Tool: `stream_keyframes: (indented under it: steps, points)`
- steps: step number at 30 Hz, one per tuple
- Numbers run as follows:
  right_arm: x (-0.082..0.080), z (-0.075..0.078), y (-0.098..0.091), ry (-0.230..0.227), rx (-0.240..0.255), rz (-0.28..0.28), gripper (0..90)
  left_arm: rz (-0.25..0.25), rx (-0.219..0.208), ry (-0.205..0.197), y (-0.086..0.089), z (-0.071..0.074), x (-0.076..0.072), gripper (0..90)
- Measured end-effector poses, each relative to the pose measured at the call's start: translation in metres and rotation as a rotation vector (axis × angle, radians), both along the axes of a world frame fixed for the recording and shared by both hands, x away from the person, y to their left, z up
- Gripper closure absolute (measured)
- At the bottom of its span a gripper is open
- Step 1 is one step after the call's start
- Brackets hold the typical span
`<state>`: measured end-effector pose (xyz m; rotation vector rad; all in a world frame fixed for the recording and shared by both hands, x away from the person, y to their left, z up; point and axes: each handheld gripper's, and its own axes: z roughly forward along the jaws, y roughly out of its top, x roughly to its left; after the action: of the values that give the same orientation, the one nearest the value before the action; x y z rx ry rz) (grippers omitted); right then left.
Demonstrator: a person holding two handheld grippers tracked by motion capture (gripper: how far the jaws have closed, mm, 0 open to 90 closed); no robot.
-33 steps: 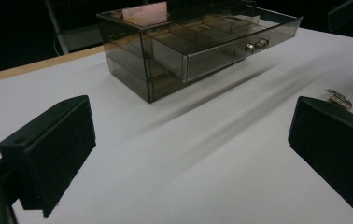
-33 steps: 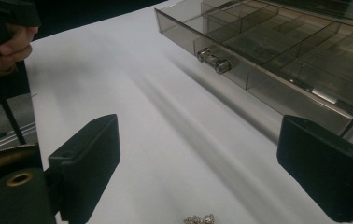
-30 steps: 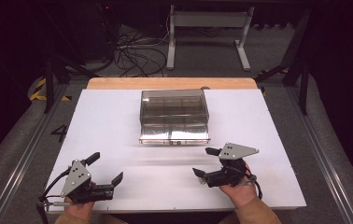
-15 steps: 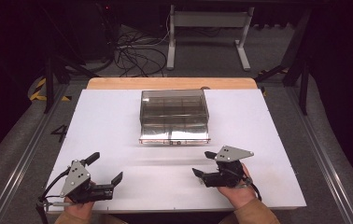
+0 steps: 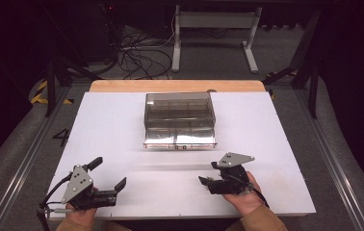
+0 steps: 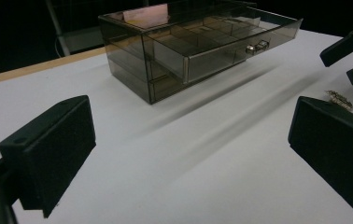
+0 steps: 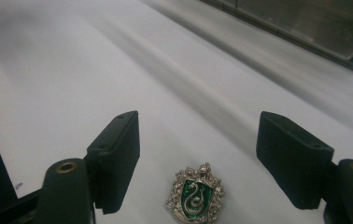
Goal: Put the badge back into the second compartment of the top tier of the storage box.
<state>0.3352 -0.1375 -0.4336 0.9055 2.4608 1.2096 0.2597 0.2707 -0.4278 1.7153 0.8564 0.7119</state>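
1. While the right gripper [image 7: 198, 154] sits low over the badge [image 7: 196, 192], its half-open jaws need to go down evenly, one on each side, so the flat badge does not slip on the white table [image 5: 122, 125].
2. Compared with a second ago, those jaws have just been closing, but they are not touching the badge.
3. The left gripper [image 5: 107, 174] rests wide open, holding nothing.
4. Farther back, the clear box [image 5: 180, 118] has its drawer [image 6: 240, 39] pulled out.
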Motion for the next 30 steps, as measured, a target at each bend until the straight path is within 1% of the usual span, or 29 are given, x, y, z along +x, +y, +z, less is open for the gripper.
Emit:
stream_keyframes:
  steps: [8, 9, 11, 14, 18, 20, 23, 30]
  points:
    - [0.002, -0.005, 0.003, 0.050, -0.055, -0.023, 32.5, -0.001, 0.000, 0.002, 0.000, 0.000, 0.000, 1.5]
    - [0.002, -0.005, 0.003, 0.050, -0.055, -0.023, 32.5, -0.002, -0.001, 0.002, 0.000, 0.000, 0.000, 1.5]
    - [0.003, -0.006, 0.003, 0.064, -0.061, -0.026, 32.7, -0.001, 0.000, 0.002, 0.000, 0.000, 0.000, 1.5]
    - [0.003, -0.007, 0.003, 0.076, -0.071, -0.028, 33.1, -0.001, 0.000, 0.002, 0.000, 0.000, 0.000, 1.5]
    - [0.004, -0.009, 0.005, 0.087, -0.096, -0.035, 33.8, -0.002, 0.000, 0.003, 0.000, 0.000, 0.000, 1.5]
    - [0.004, -0.010, 0.007, 0.098, -0.117, -0.033, 34.4, -0.002, 0.000, 0.003, 0.000, 0.000, 0.000, 1.6]
    - [0.004, -0.011, 0.008, 0.105, -0.126, -0.036, 35.1, -0.002, 0.000, 0.003, 0.000, 0.000, 0.000, 1.5]
    - [0.004, -0.014, 0.010, 0.121, -0.165, -0.041, 37.4, -0.001, 0.000, 0.003, 0.000, 0.000, 0.000, 1.6]
